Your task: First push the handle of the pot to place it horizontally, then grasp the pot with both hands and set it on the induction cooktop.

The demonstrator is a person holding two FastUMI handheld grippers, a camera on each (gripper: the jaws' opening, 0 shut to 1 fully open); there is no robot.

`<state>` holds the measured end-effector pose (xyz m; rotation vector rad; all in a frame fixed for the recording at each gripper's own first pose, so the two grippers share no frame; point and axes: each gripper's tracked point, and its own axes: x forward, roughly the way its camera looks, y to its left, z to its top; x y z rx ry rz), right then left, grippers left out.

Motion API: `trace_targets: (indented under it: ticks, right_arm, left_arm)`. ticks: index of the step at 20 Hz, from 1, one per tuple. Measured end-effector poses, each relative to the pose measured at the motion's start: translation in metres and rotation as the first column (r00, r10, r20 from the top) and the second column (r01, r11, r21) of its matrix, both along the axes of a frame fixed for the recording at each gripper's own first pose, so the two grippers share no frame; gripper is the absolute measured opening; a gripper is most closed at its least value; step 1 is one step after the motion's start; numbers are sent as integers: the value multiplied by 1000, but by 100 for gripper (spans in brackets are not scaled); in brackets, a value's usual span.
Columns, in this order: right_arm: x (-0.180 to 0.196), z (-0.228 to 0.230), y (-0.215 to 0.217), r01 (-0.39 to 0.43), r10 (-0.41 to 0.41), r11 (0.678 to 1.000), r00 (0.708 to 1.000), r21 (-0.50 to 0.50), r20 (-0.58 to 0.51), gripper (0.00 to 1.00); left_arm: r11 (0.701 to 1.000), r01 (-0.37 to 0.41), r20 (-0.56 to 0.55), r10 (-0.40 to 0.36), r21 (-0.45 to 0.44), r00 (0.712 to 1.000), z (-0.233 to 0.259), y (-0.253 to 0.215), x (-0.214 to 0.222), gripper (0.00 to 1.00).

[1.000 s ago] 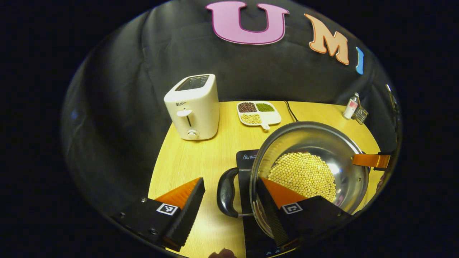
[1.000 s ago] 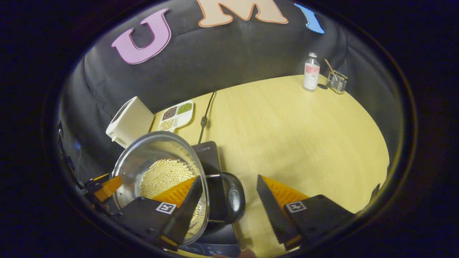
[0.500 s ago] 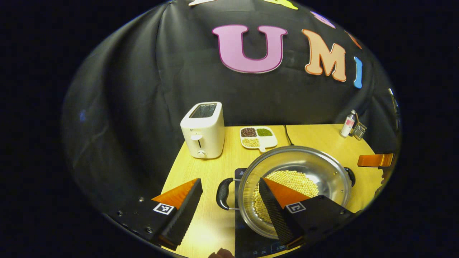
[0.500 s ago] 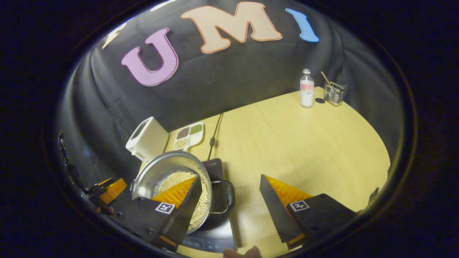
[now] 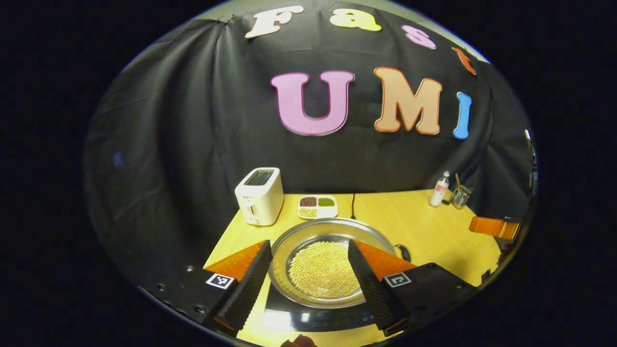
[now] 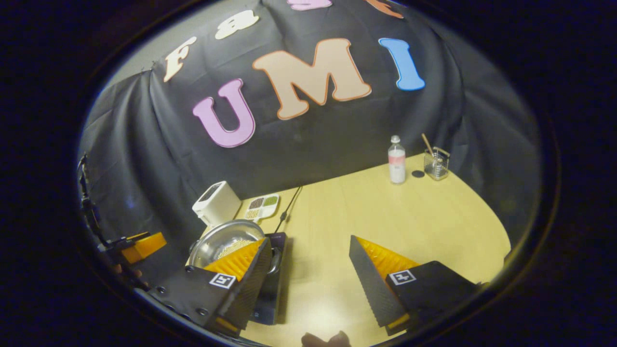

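**Pot set on the cooktop, both tongs wide**

The pot (image 5: 324,262) is seen resting on the cooktop (image 5: 318,319) near the front edge of the tabletop (image 5: 409,226), with pale beans (image 5: 324,270) spread over its bottom. One dark handle (image 5: 403,251) is seen at its right side in the left gripper view. The left tongs (image 5: 308,284) are held wide apart above and short of the pot, nothing gripped between them. The right tongs (image 6: 308,284) are likewise spread wide over bare tabletop to the right of the pot (image 6: 226,243) and cooktop (image 6: 270,289), holding nothing. A toaster (image 5: 259,195), a divided dish (image 5: 317,206) and a bottle (image 6: 396,159) are placed farther back.
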<state>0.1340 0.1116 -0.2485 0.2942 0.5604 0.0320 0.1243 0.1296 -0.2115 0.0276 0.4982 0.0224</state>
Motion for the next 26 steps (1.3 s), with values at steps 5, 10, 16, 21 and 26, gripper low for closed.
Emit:
trace_targets:
  ticks: [5, 10, 16, 21, 26]
  right_arm:
    - [-35, 58, -47, 26, -26, 1000, 993, 8, 118, 98]
    - [-86, 109, -82, 88, -67, 993, 969, -77, 239, 92]
    - [-153, 161, -89, 116, -42, 973, 940, -200, 338, 92]
    - [-164, 212, -82, 114, -29, 978, 904, -174, 428, 92]
    - [-167, 248, -105, 90, 47, 961, 878, -261, 476, 94]
  left_arm:
    - [997, 69, 148, -72, 26, 986, 73, -61, -29, 96]
    - [990, 136, 277, -143, 46, 950, 133, -91, -51, 97]
    - [987, 163, 383, -146, -12, 912, 167, -102, -105, 96]
    - [993, 119, 419, -115, 17, 900, 193, -91, -140, 96]
    - [997, 79, 429, -68, -7, 901, 209, -108, -148, 94]
